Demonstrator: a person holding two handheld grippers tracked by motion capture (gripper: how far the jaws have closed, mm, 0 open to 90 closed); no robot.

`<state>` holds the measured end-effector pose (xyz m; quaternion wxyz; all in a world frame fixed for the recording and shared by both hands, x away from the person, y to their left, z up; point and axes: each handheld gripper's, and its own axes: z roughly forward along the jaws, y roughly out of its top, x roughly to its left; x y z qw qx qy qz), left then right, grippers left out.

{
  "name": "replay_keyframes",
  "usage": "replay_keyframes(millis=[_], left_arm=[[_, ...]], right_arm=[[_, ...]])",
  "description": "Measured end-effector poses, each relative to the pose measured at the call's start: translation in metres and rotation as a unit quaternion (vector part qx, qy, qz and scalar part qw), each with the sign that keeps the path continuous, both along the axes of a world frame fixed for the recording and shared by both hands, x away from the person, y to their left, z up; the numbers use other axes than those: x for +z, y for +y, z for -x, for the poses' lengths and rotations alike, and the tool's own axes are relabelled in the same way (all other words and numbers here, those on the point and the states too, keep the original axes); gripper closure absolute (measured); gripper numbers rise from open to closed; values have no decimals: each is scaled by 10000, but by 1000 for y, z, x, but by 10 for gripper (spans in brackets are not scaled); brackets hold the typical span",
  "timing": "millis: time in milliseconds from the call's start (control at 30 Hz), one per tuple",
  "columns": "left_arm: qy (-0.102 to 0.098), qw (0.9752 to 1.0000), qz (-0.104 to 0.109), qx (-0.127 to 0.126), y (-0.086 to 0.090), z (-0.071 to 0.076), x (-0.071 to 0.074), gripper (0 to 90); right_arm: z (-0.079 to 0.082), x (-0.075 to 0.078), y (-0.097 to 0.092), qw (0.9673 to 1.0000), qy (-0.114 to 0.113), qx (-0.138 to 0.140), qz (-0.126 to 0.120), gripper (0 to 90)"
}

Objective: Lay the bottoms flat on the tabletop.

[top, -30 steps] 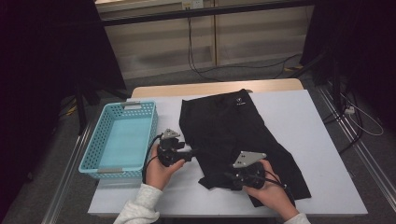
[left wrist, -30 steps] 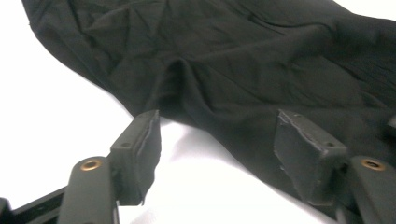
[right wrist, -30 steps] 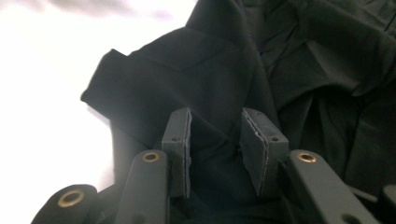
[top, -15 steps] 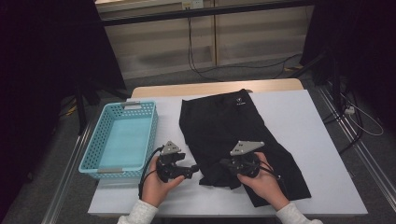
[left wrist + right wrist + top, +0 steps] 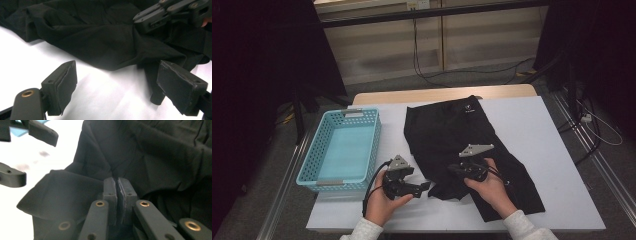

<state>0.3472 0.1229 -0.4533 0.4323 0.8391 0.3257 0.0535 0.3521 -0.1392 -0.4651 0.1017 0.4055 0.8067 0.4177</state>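
Note:
A black garment (image 5: 452, 130) with a small white logo lies spread on the white table (image 5: 552, 140). My right gripper (image 5: 453, 170) points left over its near left part, shut on a raised fold of the cloth (image 5: 162, 152). Its jaws have just closed on that fold, then eased a touch. My left gripper (image 5: 428, 186) sits just left of the garment's near corner, open. Its jaws have just been opening, with bare table between them (image 5: 117, 87) and the hem (image 5: 95, 37) just beyond. The right gripper (image 5: 160, 15) shows past it.
A light blue plastic basket (image 5: 374, 140) stands on the table's left side, close beside the left hand. Bare table lies right of the garment. Cables run across the floor behind the table, with dark curtains on both sides.
The left gripper came nearer and rightward, up to the garment's corner, with its jaws wider. The right gripper moved away from the near edge and left, and the cloth under it has bunched.

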Motion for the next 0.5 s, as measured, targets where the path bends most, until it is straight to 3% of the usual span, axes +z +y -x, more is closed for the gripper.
replay_keyframes(millis=[267,333,500], left_arm=[[-61,9999,30,-147,-9,6,2,212],[-100,9999,21,-123,-10,6,3,221],[-43,9997,123,-206,-13,8,6,258]], right_arm=[[1,-1,0,9997,-147,-127,132,723],[4,4,-3,9993,-276,-233,35,619],[8,14,-9,9978,-548,-373,64,561]])
